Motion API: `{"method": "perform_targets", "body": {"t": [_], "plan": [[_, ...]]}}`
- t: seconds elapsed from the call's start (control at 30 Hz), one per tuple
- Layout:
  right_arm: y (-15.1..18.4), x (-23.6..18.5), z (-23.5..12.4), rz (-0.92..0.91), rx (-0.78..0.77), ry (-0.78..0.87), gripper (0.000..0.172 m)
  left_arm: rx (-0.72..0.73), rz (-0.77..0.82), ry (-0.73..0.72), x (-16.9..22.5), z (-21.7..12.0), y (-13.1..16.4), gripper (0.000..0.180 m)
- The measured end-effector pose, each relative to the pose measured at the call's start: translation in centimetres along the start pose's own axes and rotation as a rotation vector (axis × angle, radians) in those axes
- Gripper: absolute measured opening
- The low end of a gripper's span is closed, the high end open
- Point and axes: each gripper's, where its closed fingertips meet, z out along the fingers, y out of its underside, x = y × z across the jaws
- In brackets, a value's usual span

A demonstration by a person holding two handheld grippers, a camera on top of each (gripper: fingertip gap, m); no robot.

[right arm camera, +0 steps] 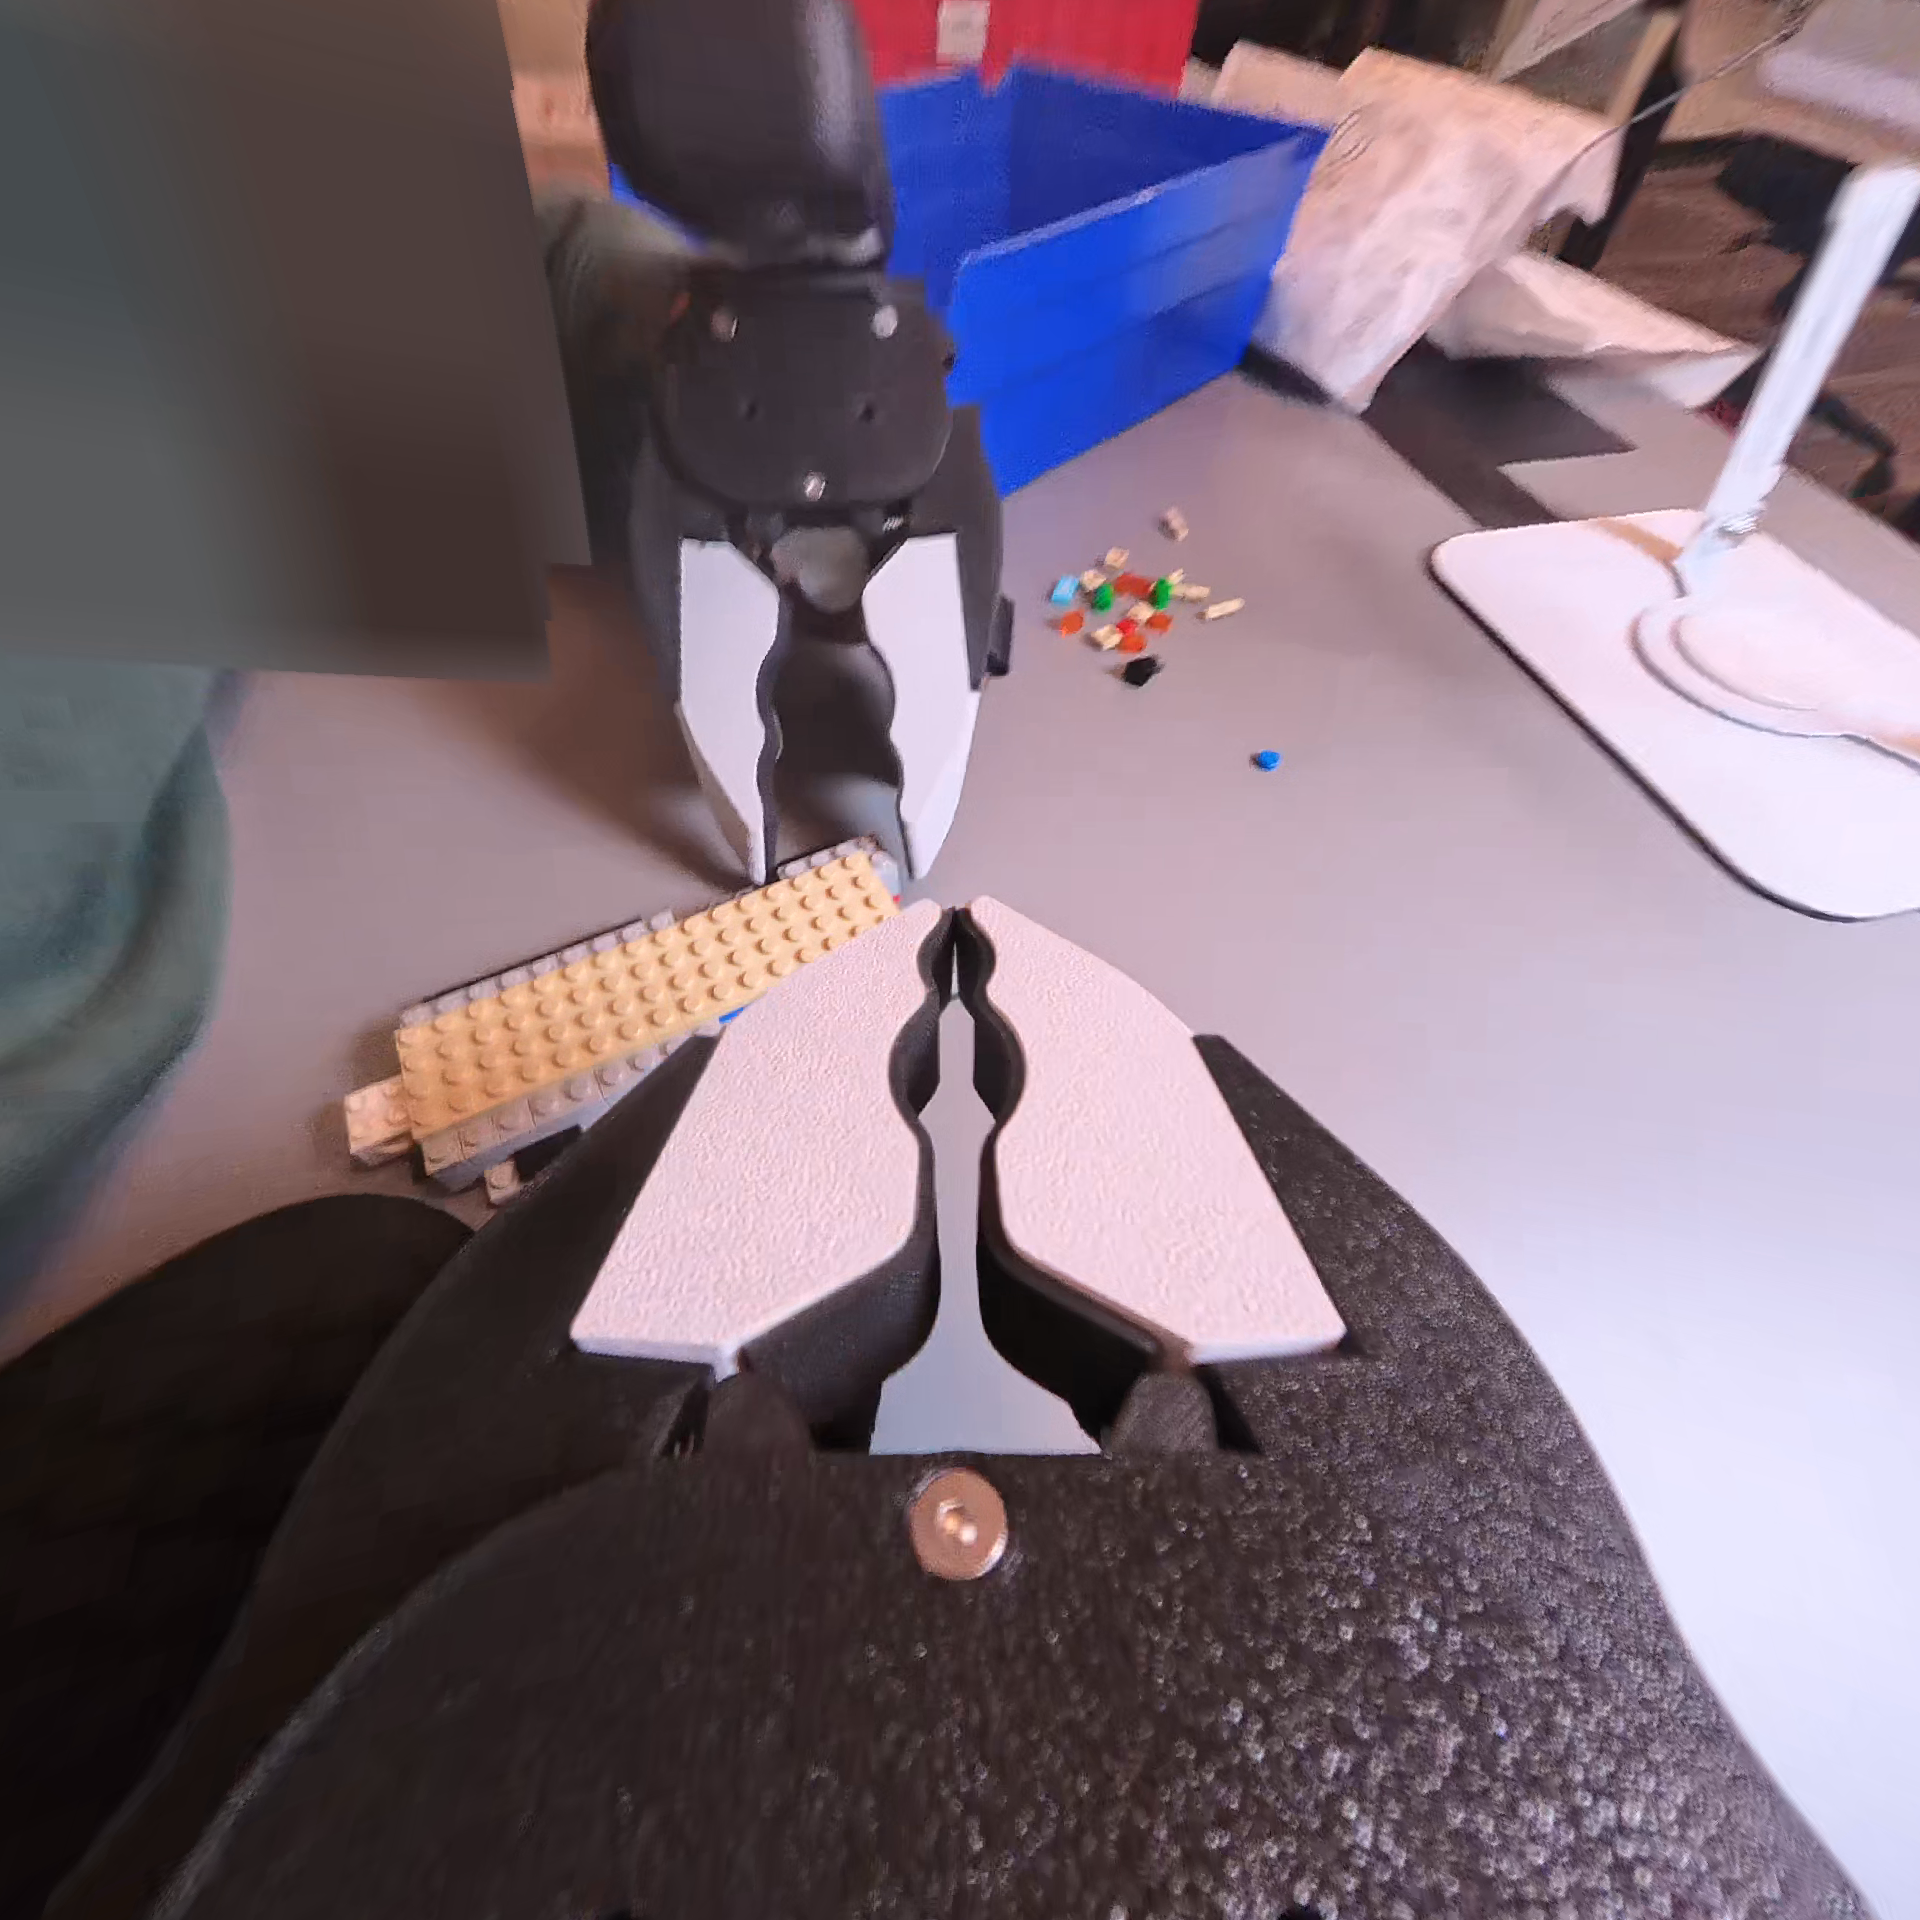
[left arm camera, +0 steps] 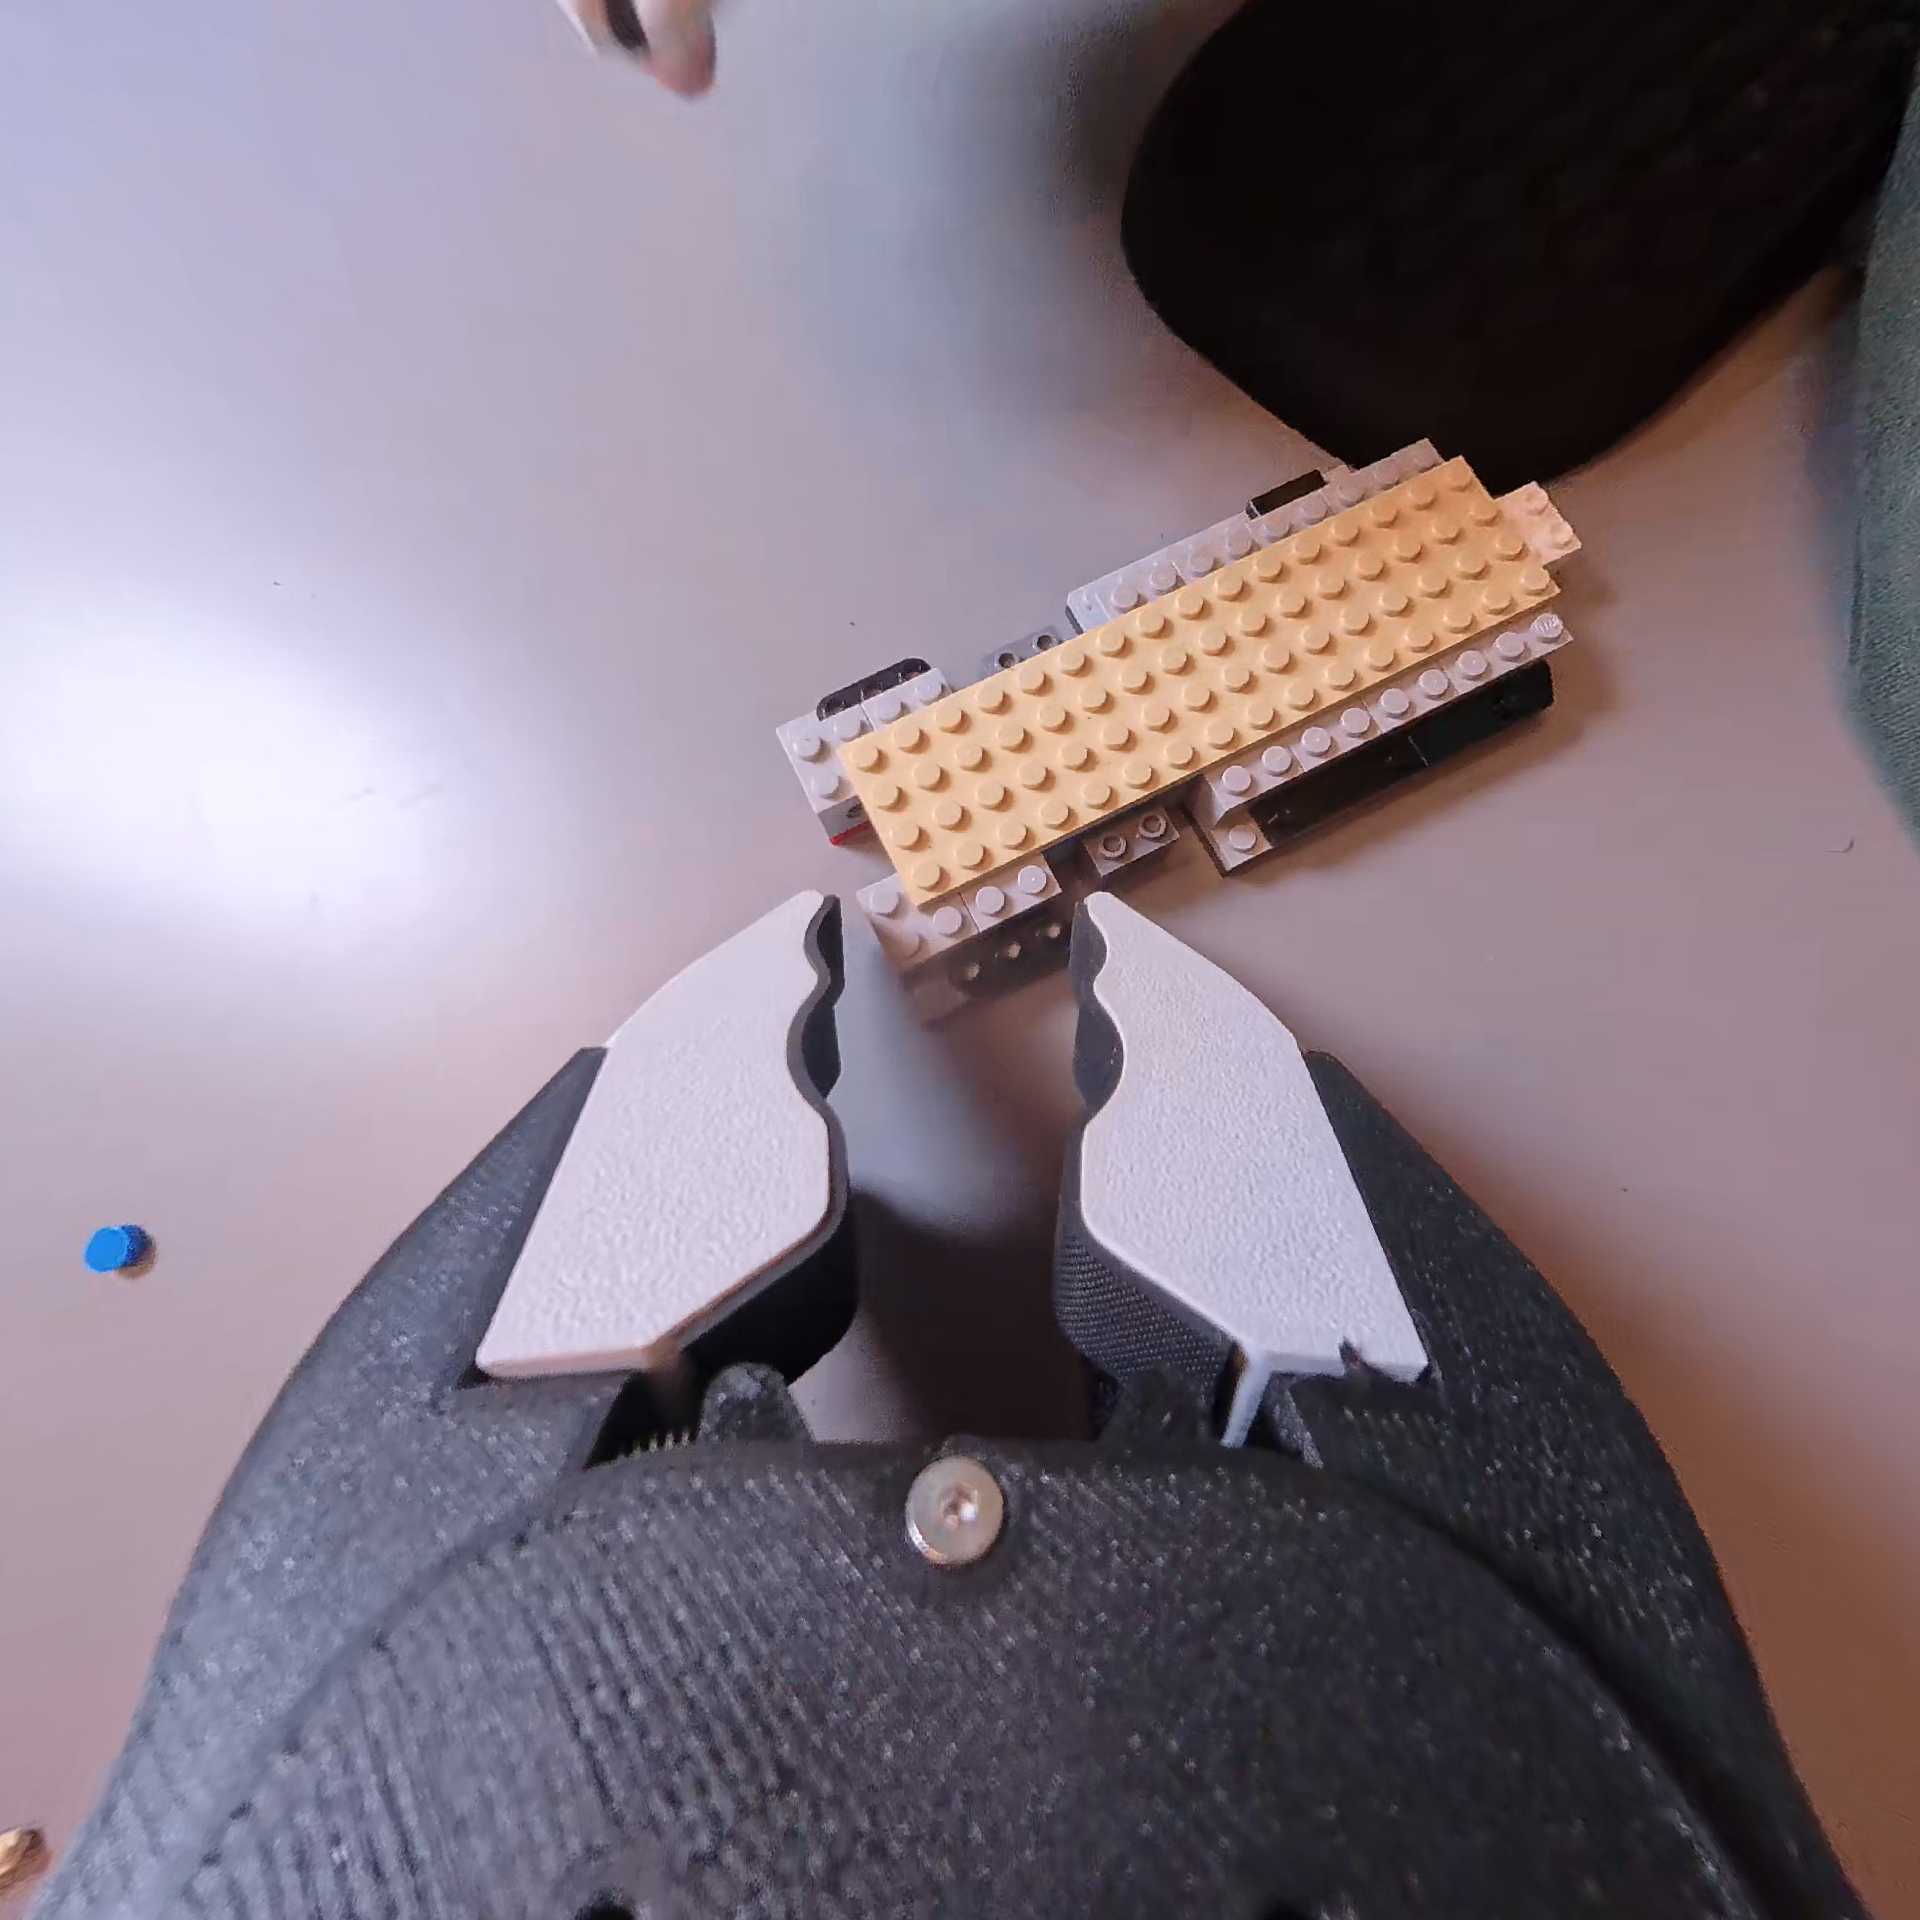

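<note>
A long tan studded plate (left arm camera: 1195, 707) sits on grey and black bricks, flat on the grey table (left arm camera: 416, 520). My left gripper (left arm camera: 956, 925) is open. Its fingers straddle the grey corner brick (left arm camera: 925, 925) at the near end of this assembly. The right pad sits close against the brick and the left pad stands clear of it. The right wrist view shows the same plate (right arm camera: 623, 997), with the left gripper (right arm camera: 831, 862) standing over its far end. My right gripper (right arm camera: 954, 920) is shut, pads tip to tip, just right of the plate's end.
A pile of small coloured bricks (right arm camera: 1132, 603) and a lone blue stud (right arm camera: 1265, 761) lie farther out; the stud also shows in the left wrist view (left arm camera: 116, 1247). A blue bin (right arm camera: 1101, 281) stands behind. A white lamp base (right arm camera: 1662, 665) is at right. Dark cloth (left arm camera: 1507, 208) borders the assembly. Across from one pair of fingers to the other is roughly 11 cm. The white lamp base (right arm camera: 1662, 665) is about 30 cm from my left fingertips.
</note>
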Motion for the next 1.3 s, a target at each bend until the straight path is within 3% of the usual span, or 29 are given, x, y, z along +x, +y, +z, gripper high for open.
{"method": "perform_targets", "body": {"t": [0.23, 0.67, 0.97, 1.3], "plan": [[-2.3, 0.5, -2.4, -0.024, 0.072, 0.070, 0.000, -0.005, 0.008, -0.007, -0.1, 0.1, -0.2, 0.042], [-2.3, 0.2, -4.7, -0.043, 0.032, 0.127, 0.000, -0.004, 0.012, -0.026, -0.4, -0.1, -0.4, 0.042], [-2.3, -1.0, -9.1, -0.036, 0.018, 0.255, 0.000, 0.063, -0.003, -0.058, -0.7, -1.4, -1.5, 0.045], [0.9, -5.9, -15.1, 0.079, 0.125, 0.427, 0.011, 0.270, -0.101, -0.313, -0.5, -5.1, -4.9, 0.052]]}}
